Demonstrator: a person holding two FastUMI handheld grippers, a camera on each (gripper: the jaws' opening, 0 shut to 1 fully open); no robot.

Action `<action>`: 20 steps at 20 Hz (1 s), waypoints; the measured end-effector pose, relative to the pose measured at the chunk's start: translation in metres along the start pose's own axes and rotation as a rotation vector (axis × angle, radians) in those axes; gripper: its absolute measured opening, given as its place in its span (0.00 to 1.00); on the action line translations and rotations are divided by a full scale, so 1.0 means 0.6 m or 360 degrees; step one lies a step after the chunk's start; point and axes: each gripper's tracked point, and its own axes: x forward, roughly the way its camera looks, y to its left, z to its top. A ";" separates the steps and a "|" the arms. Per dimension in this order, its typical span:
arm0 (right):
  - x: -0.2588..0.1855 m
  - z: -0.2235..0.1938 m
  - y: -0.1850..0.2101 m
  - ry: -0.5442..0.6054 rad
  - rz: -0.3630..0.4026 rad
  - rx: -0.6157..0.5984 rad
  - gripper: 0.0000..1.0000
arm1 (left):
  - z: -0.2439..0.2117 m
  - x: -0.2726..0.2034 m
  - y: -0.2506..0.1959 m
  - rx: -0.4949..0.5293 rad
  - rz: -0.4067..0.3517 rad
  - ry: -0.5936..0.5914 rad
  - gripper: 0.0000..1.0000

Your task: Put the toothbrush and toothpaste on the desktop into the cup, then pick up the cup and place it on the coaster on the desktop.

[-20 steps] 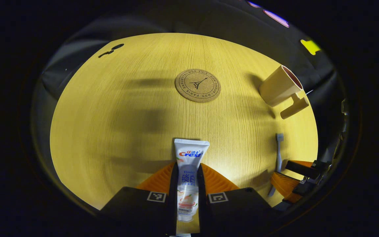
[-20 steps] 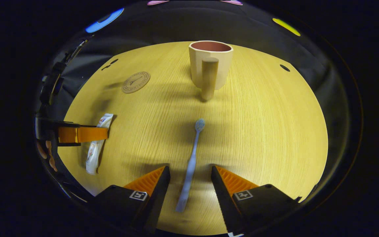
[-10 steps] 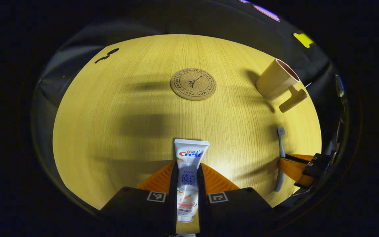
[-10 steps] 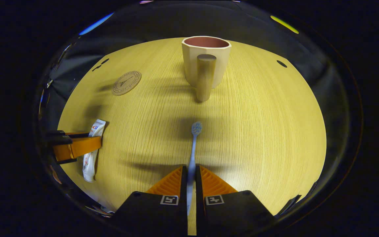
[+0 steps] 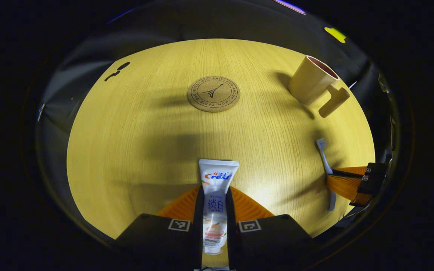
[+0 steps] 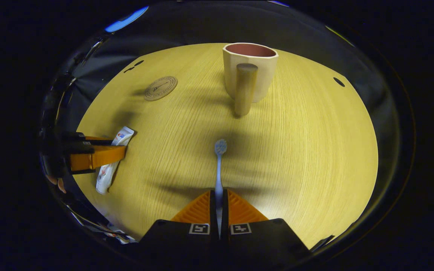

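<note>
In the left gripper view my left gripper (image 5: pixel 214 197) is shut on the white toothpaste tube (image 5: pixel 217 178), whose flat end points ahead over the table. In the right gripper view my right gripper (image 6: pixel 219 197) is shut on the handle of the pale blue toothbrush (image 6: pixel 219 165), bristles forward. The beige cup (image 6: pixel 251 69) with a thick straight handle stands upright ahead of it, dark red inside. The round cork coaster (image 5: pixel 213 94) lies mid-table. The left gripper view also has the cup (image 5: pixel 311 84), the toothbrush (image 5: pixel 324 158) and the right gripper (image 5: pixel 347 182) at the right.
The round yellow wooden table (image 5: pixel 134 124) has dark cloth around its rim. Small dark holes (image 5: pixel 117 69) mark its far left edge. At the left of the right gripper view, the left gripper (image 6: pixel 96 156) holds the toothpaste (image 6: pixel 111 162), with fingers of a hand behind it.
The right gripper went from open around the toothbrush handle to shut on it. The left gripper stayed shut on the toothpaste and shifted a little; both items look slightly raised.
</note>
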 end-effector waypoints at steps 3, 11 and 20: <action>-0.030 0.002 -0.021 -0.0074 0.0037 -0.0007 0.05 | -0.007 -0.005 -0.004 -0.0057 -0.0013 -0.0025 0.32; -0.098 0.015 -0.056 -0.0241 0.0109 0.0044 0.05 | -0.009 -0.044 -0.015 -0.0161 -0.0071 -0.0160 0.30; -0.148 0.054 -0.074 -0.0404 0.0176 0.0195 0.05 | 0.130 -0.188 -0.095 -0.0160 -0.0277 -0.0620 0.34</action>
